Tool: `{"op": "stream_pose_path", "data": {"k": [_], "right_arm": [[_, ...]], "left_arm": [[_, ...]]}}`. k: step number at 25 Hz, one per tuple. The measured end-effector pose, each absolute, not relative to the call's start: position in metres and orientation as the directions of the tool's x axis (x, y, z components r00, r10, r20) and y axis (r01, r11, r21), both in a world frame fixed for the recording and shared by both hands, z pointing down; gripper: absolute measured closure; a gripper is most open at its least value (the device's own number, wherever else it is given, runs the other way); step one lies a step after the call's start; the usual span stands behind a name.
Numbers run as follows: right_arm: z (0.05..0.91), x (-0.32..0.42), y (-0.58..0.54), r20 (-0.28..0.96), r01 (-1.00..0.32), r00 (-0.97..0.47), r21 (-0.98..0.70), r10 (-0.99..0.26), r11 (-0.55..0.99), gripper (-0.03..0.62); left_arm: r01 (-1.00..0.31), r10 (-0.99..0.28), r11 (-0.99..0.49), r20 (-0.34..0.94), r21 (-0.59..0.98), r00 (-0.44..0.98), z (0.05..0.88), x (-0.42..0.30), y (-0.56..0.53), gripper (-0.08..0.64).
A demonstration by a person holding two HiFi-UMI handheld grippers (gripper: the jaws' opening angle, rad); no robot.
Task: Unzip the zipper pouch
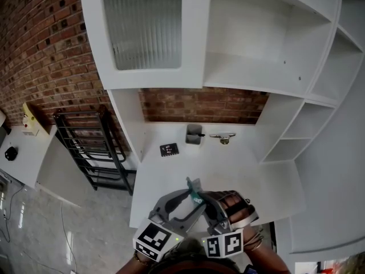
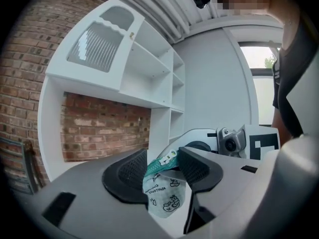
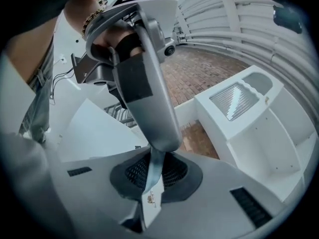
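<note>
The zipper pouch is held clear of the white desk, above its near edge, between the two grippers. The right gripper has its jaws fully together on a thin edge of the pouch fabric. This grip anchors the pouch body so that it cannot follow the zipper. The left gripper meets the pouch from the opposite side. Its jaws are narrowed around the teal zipper end, with the white zipper pull lying against the pad at the right of the left gripper view. The pads appear to bear on the zipper tape, though the firmness of contact is not certain from this angle. The two grips sit just beside each other, which keeps the short span of fabric between them taut. With the pull at the end of the tape, the opening stroke is judged not yet made.
</note>
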State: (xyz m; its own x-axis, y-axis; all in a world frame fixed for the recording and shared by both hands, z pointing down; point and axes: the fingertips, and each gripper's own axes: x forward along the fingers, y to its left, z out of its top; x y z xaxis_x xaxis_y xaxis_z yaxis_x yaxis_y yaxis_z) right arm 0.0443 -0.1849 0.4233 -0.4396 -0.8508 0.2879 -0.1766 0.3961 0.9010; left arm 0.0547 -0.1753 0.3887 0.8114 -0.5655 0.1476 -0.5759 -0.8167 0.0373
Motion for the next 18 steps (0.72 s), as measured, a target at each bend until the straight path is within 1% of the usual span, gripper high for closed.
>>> {"op": "stream_pose_path", "data": {"k": [3,6,11,18], "right_arm": [[0.424,0.046,-0.185,0.275,-0.151,-0.427,0.917,-0.861,0.368,0.583],[0.425,0.049,-0.186,0.278,-0.154,-0.419,0.916,-0.864,0.370,0.583],[0.427,0.059,-0.188,0.285,-0.167,-0.400,0.912,-0.871,0.375,0.583],[0.433,0.059,-0.187,0.289,-0.087,-0.377,0.935,-0.880,0.344,0.583]], "left_arm": [[-0.563,-0.550,-0.817,0.125,0.126,0.826,0.393,0.053,-0.176,0.367],[-0.549,-0.539,-0.812,0.106,0.199,0.836,0.393,0.052,-0.175,0.368],[-0.527,-0.515,-0.816,0.116,0.240,0.850,0.399,0.051,-0.173,0.379],[-0.520,-0.506,-0.825,0.119,0.223,0.854,0.397,0.061,-0.169,0.382]]}}
